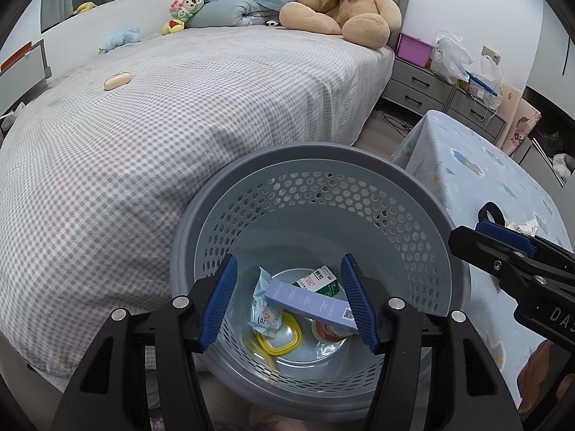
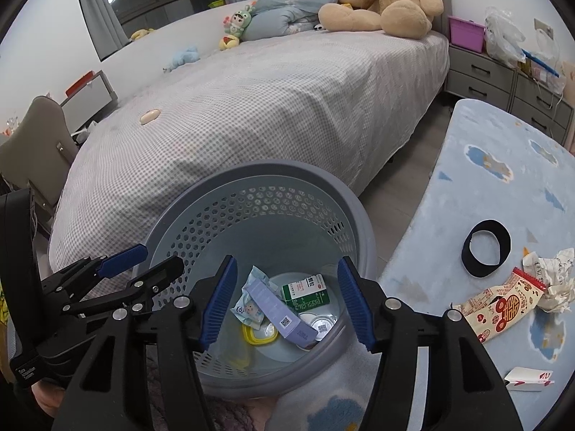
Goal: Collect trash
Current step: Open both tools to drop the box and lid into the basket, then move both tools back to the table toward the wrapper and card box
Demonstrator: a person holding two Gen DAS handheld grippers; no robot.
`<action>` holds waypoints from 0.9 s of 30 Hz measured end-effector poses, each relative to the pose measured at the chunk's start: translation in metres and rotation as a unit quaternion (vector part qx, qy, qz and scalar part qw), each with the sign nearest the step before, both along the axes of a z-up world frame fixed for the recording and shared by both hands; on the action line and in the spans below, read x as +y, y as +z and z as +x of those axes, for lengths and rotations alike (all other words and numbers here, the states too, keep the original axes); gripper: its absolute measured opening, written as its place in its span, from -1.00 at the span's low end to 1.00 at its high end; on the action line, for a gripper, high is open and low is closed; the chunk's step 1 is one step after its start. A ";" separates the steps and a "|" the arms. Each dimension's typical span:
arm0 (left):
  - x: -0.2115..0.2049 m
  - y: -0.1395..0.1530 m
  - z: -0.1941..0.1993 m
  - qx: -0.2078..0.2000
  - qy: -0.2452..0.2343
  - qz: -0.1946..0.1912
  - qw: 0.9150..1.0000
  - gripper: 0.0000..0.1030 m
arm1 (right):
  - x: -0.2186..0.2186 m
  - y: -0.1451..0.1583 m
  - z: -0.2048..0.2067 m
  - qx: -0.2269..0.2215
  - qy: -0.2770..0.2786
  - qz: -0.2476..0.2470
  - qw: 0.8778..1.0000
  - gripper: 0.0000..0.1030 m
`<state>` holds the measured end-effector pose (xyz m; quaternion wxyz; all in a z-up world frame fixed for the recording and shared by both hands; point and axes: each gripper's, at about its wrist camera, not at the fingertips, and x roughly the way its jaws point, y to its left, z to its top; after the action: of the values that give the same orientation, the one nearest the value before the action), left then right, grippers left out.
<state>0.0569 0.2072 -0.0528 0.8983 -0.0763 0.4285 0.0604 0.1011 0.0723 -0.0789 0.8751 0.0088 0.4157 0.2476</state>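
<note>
Right wrist view: left gripper (image 2: pixel 143 262) empty, jaws apart. Basket (image 2: pixel 345 194) holds dropped lilac box (image 2: pixel 276 309). Right gripper (image 2: pixel 287 301) wide, empty above it. Remaining trash, red-printed wrapper (image 2: pixel 503 301), on blue blanket (image 2: pixel 485 186): swing right, clear rim first.

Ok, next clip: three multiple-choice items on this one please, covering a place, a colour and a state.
1. Where does the black ring lie?
A. on the blue blanket
B. in the bin
C. on the bed

2. What colour is the loop at the bin's bottom?
A. red
B. yellow
C. black

3. What do the right gripper's jaws hold?
A. the purple box
B. a wrapper
C. nothing

Key: 1 A, the ring sits on the blanket beside crumpled paper. 2 B, it shows yellow under the box. 3 C, the jaws stand apart over the bin, the box lying far below.
</note>
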 end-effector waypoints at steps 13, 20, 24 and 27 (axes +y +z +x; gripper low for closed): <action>0.001 0.002 -0.003 -0.004 0.000 0.004 1.000 0.18 | -0.007 0.001 -0.005 -0.004 -0.009 0.001 1.000 0.22; -0.004 0.005 -0.004 -0.006 -0.003 0.008 1.000 0.21 | -0.017 -0.001 -0.014 0.001 -0.023 0.000 1.000 0.29; -0.010 0.006 -0.004 -0.008 -0.007 0.009 1.000 0.22 | -0.030 -0.004 -0.021 0.004 -0.034 0.000 0.999 0.34; -0.015 0.007 -0.004 -0.010 -0.012 0.013 1.000 0.22 | -0.042 -0.006 -0.029 0.008 -0.046 -0.002 0.999 0.36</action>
<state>0.0527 0.1920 -0.0454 0.9040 -0.0602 0.4197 0.0541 0.0725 0.0305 -0.0847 0.8823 0.0285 0.4219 0.2064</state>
